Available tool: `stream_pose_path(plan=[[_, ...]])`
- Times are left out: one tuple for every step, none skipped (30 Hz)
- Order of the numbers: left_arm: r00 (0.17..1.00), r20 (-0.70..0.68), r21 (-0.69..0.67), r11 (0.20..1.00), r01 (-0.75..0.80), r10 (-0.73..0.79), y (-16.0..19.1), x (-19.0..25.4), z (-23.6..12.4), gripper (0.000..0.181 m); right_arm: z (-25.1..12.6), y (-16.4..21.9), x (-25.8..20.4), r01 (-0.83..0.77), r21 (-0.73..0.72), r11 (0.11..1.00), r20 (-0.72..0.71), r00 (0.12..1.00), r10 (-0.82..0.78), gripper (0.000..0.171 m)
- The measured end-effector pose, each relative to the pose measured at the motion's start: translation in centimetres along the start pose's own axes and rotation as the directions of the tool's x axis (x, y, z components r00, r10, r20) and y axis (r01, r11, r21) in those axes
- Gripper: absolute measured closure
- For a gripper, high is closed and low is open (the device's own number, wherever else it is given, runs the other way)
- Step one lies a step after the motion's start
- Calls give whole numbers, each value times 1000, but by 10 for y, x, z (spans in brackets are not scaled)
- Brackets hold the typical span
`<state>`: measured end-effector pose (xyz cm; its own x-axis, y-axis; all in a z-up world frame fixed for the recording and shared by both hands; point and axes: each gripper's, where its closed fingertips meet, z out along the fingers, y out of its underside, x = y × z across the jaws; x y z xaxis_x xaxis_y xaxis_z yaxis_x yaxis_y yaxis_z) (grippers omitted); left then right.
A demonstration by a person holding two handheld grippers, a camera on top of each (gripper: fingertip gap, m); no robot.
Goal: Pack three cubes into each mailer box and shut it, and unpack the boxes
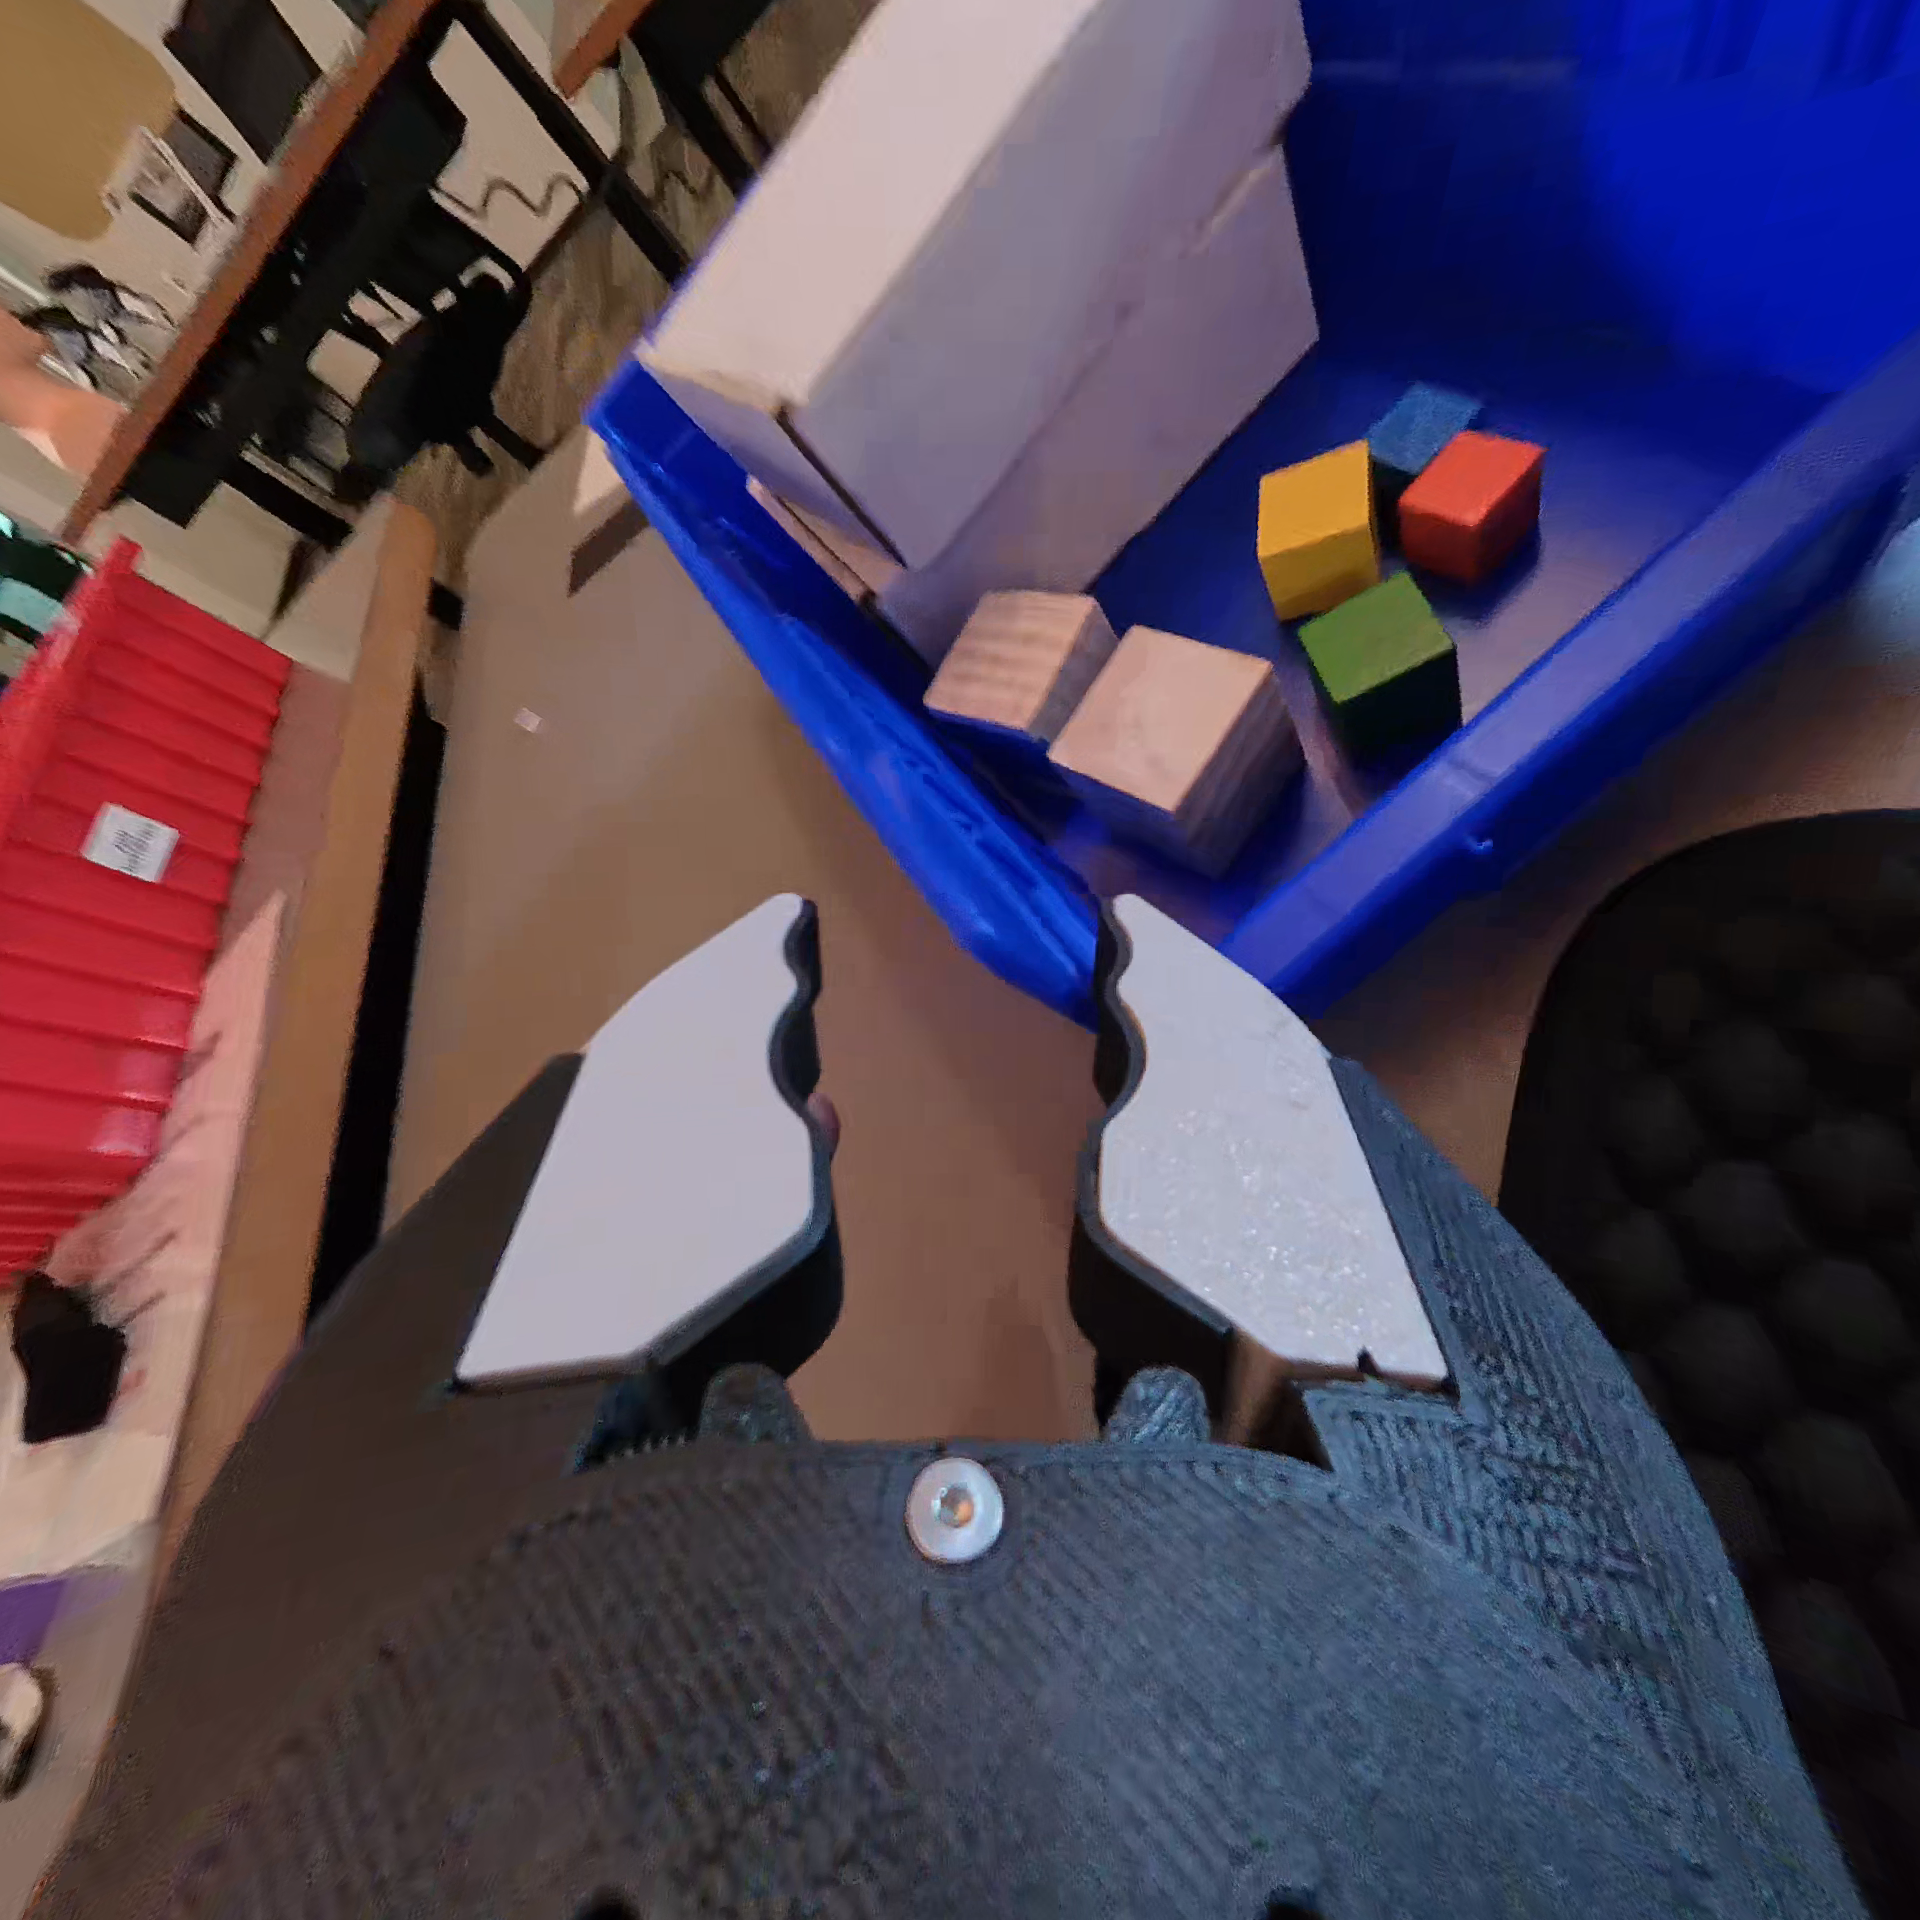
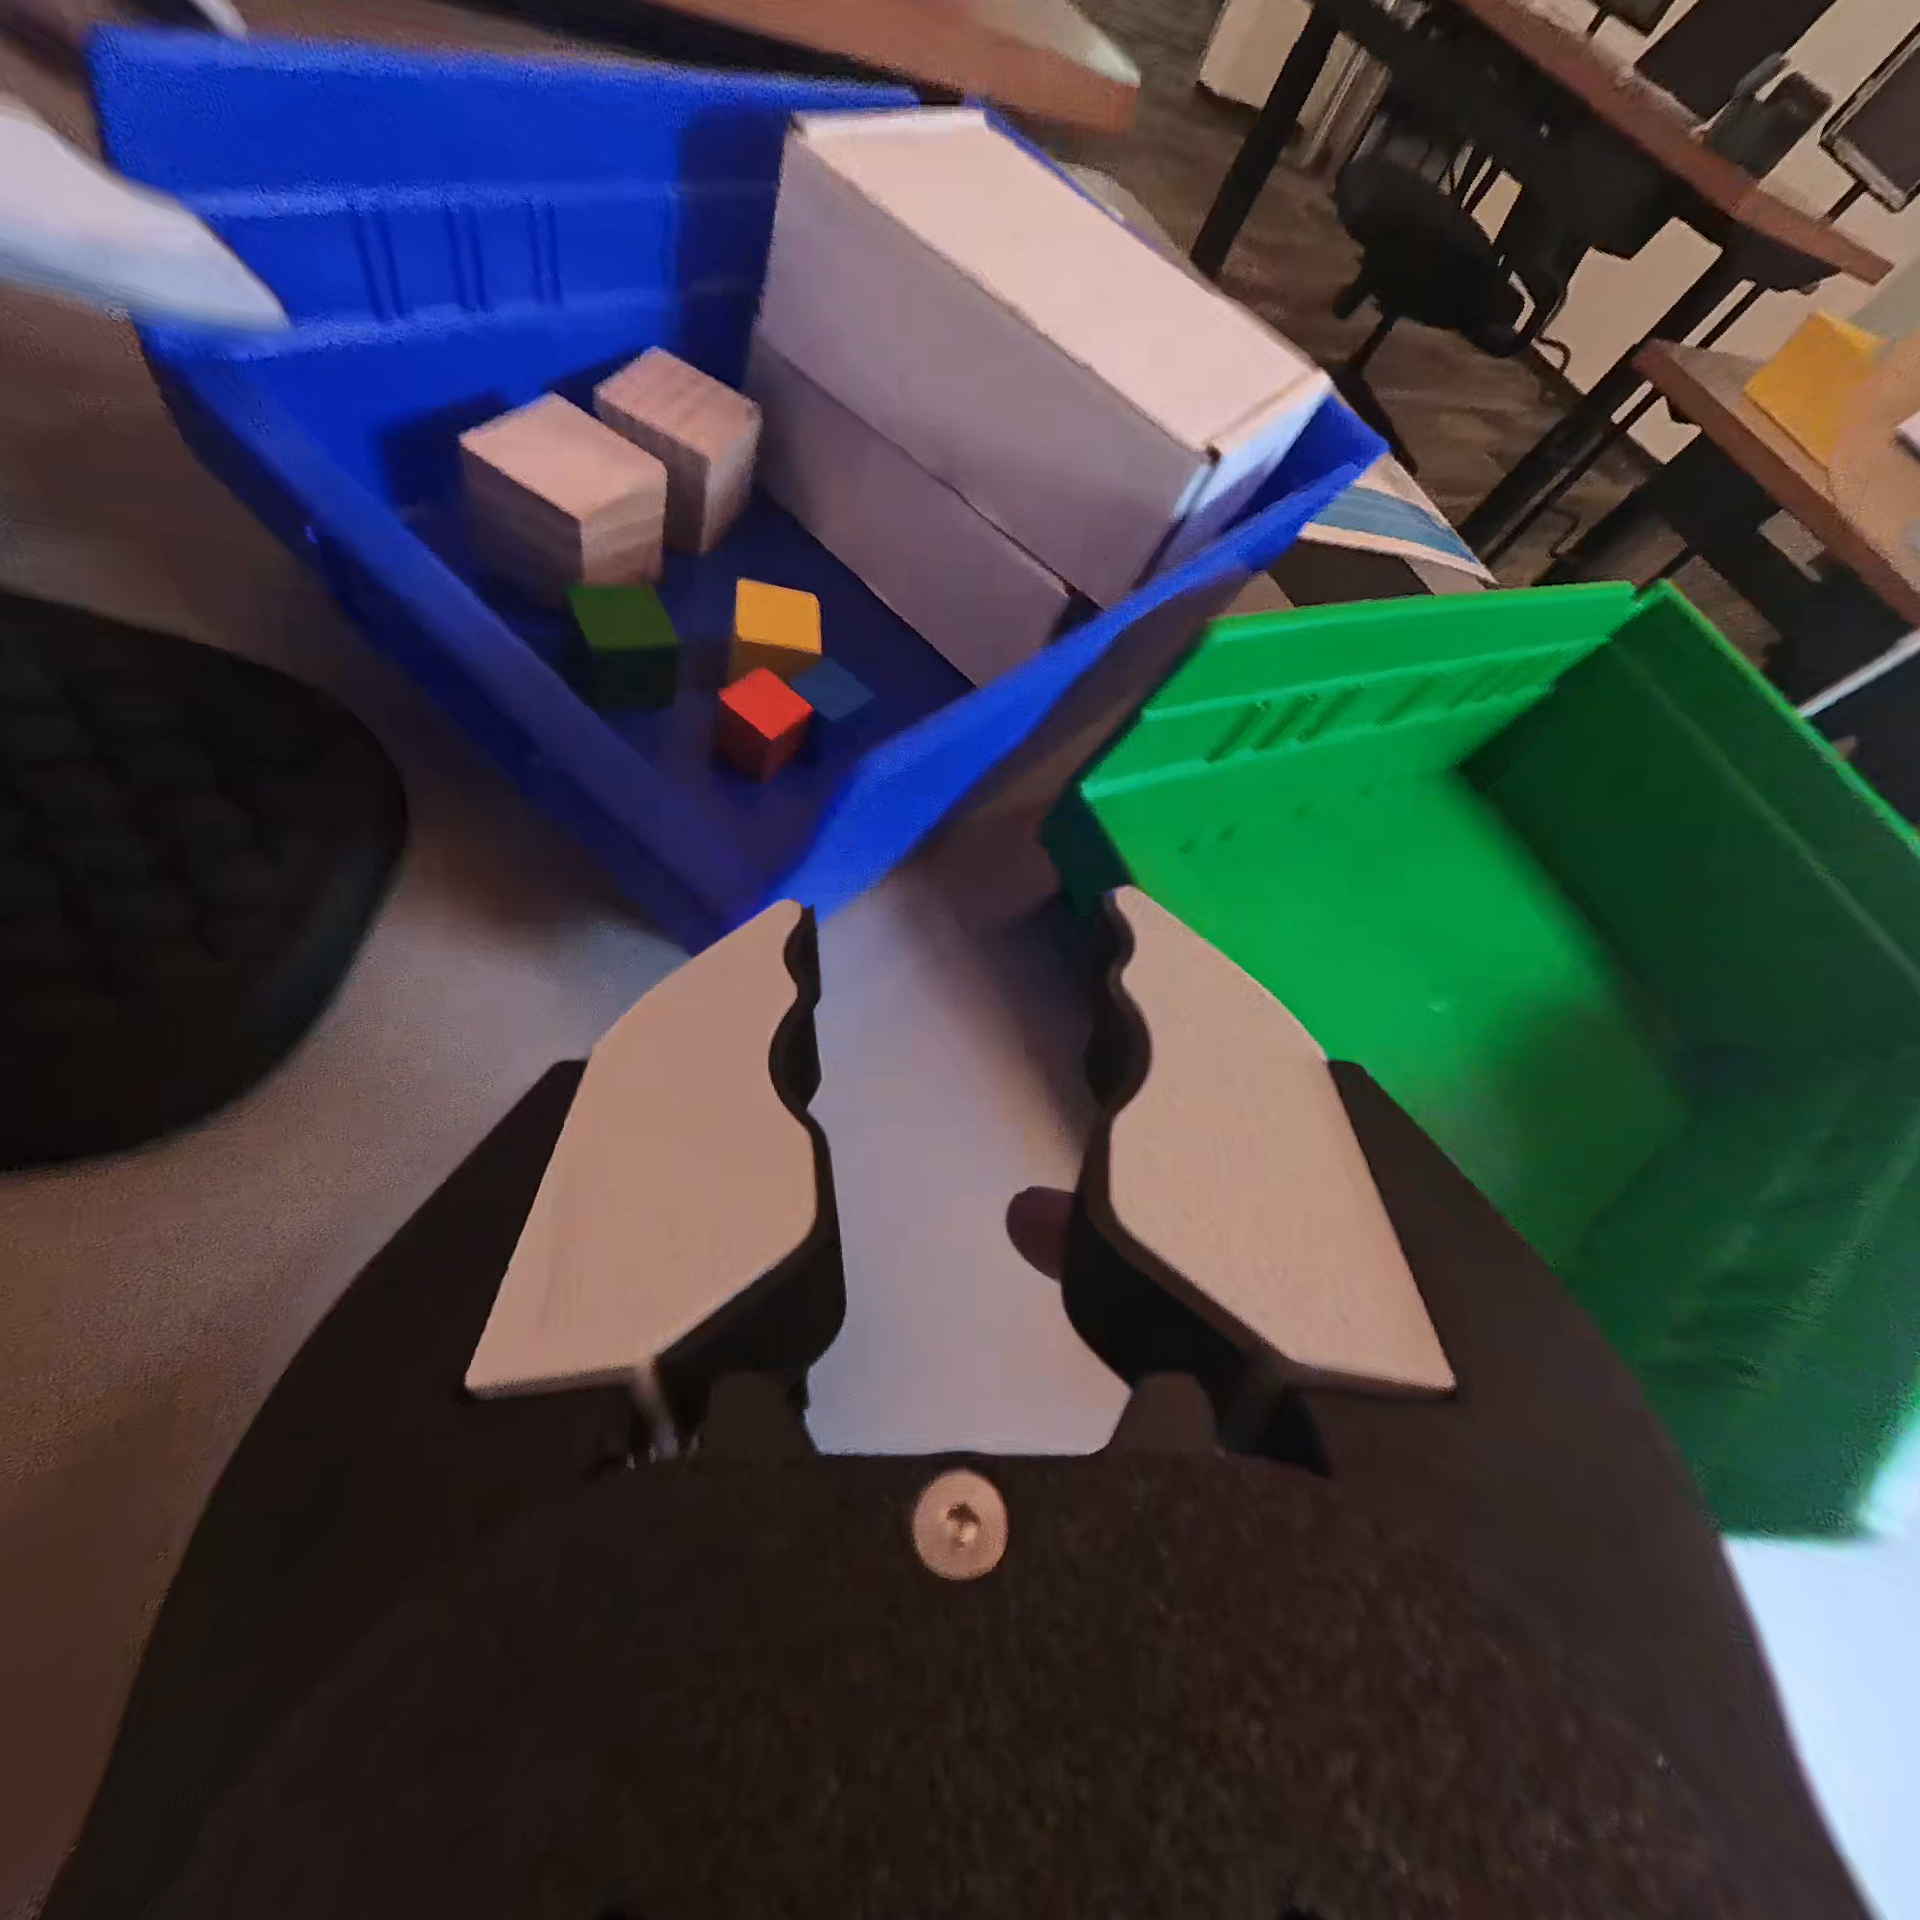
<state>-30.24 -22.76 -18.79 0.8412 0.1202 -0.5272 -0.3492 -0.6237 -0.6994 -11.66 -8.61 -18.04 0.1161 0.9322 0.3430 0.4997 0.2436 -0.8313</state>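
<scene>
A blue bin (image 1: 1351,914) (image 2: 436,613) holds two shut white mailer boxes (image 1: 935,312) (image 2: 987,343), one stacked on the other. Beside them lie two plain wooden cubes (image 1: 1174,738) (image 2: 561,499) and small yellow (image 1: 1314,525) (image 2: 774,623), red (image 1: 1465,504) (image 2: 758,717), green (image 1: 1377,660) (image 2: 623,639) and blue (image 1: 1418,426) (image 2: 836,691) cubes. My left gripper (image 1: 956,925) is open and empty, just short of the bin's near corner. My right gripper (image 2: 956,925) is open and empty over the table, between the blue bin and a green bin (image 2: 1455,935).
The green bin looks empty and stands right of the blue one. A black dimpled foam pad (image 1: 1745,1247) (image 2: 156,883) lies on the table near the blue bin. A red bin (image 1: 104,883) stands at the far left. Desks and chairs fill the background.
</scene>
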Motion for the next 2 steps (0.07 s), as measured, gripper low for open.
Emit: stream_pose_path(plan=[[1000,-19,29,999,-16,16,-10,-3,-8,132,-7,6,12,43,-50,998,-1,999,-43,122],[996,-71,40,998,-41,44,-19,2,-15,131,-13,15,25,92,-122,988,1,996,-92,122]])
